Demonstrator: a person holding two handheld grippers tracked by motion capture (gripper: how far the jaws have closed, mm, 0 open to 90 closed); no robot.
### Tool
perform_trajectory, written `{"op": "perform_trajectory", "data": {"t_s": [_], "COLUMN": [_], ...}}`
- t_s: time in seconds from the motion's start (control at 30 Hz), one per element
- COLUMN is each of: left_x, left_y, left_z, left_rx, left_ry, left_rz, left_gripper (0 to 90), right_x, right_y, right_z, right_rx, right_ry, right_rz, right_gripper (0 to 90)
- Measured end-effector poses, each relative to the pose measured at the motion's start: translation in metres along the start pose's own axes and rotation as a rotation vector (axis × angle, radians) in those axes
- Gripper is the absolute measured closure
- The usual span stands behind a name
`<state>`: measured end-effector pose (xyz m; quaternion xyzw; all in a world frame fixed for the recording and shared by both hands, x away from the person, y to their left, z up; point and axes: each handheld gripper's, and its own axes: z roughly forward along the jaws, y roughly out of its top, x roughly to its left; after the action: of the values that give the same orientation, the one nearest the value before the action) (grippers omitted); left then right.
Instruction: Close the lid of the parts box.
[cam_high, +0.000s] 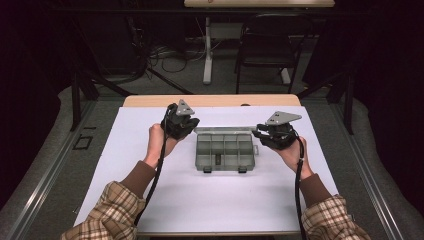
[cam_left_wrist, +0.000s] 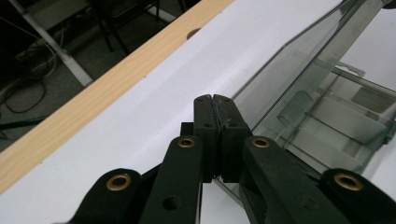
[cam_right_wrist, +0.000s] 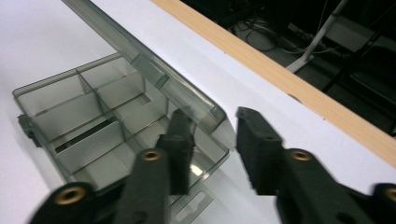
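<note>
Smoky clear plastic organiser box (cam_high: 223, 151), dividers inside, lid (cam_right_wrist: 140, 65) raised, left gripper (cam_left_wrist: 215, 105) pressed together, right gripper (cam_right_wrist: 215, 126) apart.

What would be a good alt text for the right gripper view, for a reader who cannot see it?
The right gripper has its two black jaws apart around the near corner of a clear grey compartment box, whose raised lid stands between them. The box sits on a white table cover with a wooden table edge behind.

From above our side we look forward and down on the counter (cam_high: 165, 200); each tongs camera sits close, and all three share the clear box (cam_high: 224, 152).
</note>
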<state>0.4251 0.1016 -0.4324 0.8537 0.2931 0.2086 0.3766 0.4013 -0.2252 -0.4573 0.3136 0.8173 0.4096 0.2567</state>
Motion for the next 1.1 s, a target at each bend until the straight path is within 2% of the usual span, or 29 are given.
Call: {"op": "perform_trajectory", "data": {"t_s": [0.13, 0.2, 0.37, 0.43, 0.5, 0.57, 0.67, 0.8, 0.87, 0.97, 1.1], "left_x": [-0.004, -0.007, -0.015, -0.018, -0.021, -0.023, -0.027, -0.033, -0.035, -0.037, -0.039], "left_y": [-0.004, -0.007, -0.014, -0.017, -0.021, -0.024, -0.03, -0.039, -0.043, -0.048, -0.051], "left_z": [0.001, 0.002, 0.005, 0.005, 0.006, 0.007, 0.007, 0.01, 0.011, 0.013, 0.015], "left_rx": [0.016, 0.017, 0.017, 0.018, 0.017, 0.018, 0.014, 0.01, 0.005, 0.003, 0.017], "left_ry": [-0.031, -0.034, -0.064, -0.076, -0.082, -0.093, -0.096, -0.094, -0.092, -0.093, -0.101], "left_rz": [-0.001, 0.006, 0.013, 0.011, 0.013, 0.01, 0.015, 0.014, 0.013, 0.017, 0.033], "left_gripper": [89.4, 89.6, 89.9, 89.9, 89.9, 90.0, 90.0, 90.0, 90.0, 90.0, 89.9], "right_x": [0.001, 0.001, 0.003, 0.005, 0.006, 0.008, 0.01, 0.01, 0.012, 0.016, 0.022], "right_y": [-0.001, -0.002, -0.003, -0.004, -0.005, -0.006, -0.009, -0.015, -0.018, -0.022, -0.024], "right_z": [-0.001, -0.002, -0.007, -0.009, -0.011, -0.013, -0.013, -0.01, -0.008, -0.005, -0.003], "right_rx": [0.017, 0.027, 0.039, 0.045, 0.039, 0.034, 0.027, 0.023, 0.029, 0.039, 0.041], "right_ry": [0.031, 0.062, 0.119, 0.139, 0.15, 0.163, 0.166, 0.214, 0.209, 0.19, 0.164], "right_rz": [0.024, 0.034, 0.046, 0.052, 0.058, 0.065, 0.069, 0.098, 0.101, 0.089, 0.064], "right_gripper": [46.6, 39.0, 28.2, 20.0, 19.7, 24.8, 44.6, 69.5, 77.6, 87.4, 90.0]}}
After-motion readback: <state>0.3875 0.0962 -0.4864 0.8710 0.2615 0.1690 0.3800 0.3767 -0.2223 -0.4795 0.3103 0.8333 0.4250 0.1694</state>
